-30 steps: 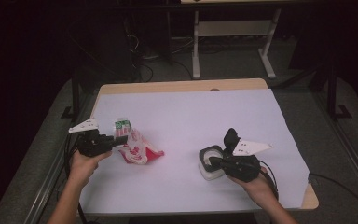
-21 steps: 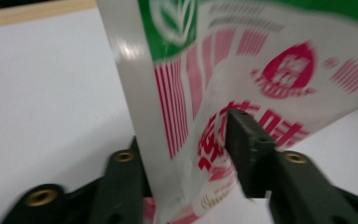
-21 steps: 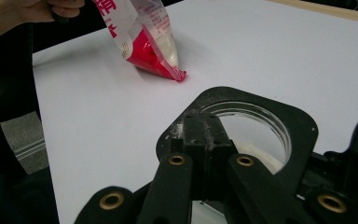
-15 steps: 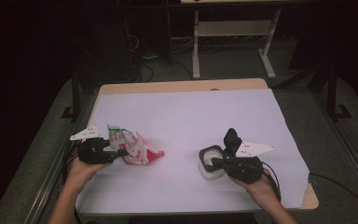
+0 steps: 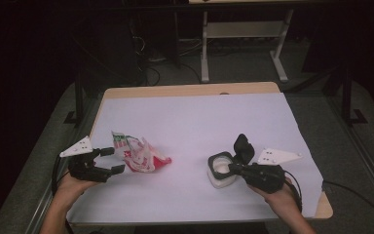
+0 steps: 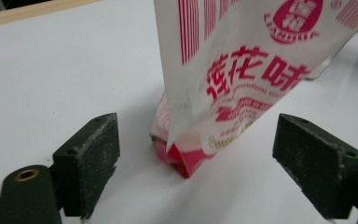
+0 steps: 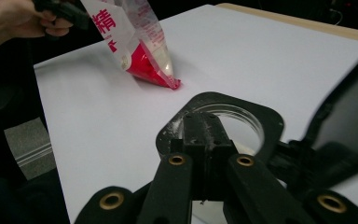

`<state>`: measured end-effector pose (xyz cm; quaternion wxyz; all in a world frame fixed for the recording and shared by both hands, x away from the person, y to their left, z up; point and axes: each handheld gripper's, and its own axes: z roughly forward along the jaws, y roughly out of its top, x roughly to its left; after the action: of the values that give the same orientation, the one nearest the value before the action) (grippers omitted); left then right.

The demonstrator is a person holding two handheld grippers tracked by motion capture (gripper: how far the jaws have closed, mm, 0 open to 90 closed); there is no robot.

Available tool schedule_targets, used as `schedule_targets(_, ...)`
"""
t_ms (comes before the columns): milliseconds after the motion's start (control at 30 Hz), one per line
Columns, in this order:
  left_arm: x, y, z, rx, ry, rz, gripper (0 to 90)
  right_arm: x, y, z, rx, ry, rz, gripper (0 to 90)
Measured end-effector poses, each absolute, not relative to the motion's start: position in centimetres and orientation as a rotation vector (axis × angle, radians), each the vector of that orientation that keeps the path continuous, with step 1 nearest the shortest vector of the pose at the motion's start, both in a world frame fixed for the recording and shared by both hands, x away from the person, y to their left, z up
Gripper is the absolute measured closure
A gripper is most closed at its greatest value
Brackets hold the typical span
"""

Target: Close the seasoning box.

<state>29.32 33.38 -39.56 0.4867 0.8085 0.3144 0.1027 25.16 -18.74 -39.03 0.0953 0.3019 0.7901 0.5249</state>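
Your left claw (image 5: 113, 160) has just been opening, jaws now wide w/ the red-white bag (image 5: 136, 153) btwn them, untouched, at 3 o'clock. Right claw (image 5: 233, 168) is clamped on the white container's (image 5: 220, 171) black rim, counter's (image 5: 195, 117) 5 o'clock. Left hand's nearer the bag.

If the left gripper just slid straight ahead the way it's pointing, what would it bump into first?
Most likely the red-and-white bag. It sits just ahead of the left gripper, whose jaws, having just been opening, stand wide apart without touching it. How near is hard to judge.
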Motion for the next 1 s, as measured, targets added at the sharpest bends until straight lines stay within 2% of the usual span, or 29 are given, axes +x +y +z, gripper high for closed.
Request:
schedule_targets(700, 27.5, 33.0, -42.7, 2.041, 0.853, 0.345, 13.4, 24.5, -24.9, -39.5, 0.994, 2.242, 1.507, 90.0)
schedule_targets(1000, 27.5, 32.8, -43.2, 2.058, 0.86, 0.341, 13.6, 25.8, -24.8, -39.0, 1.018, 2.195, 1.524, 90.0)
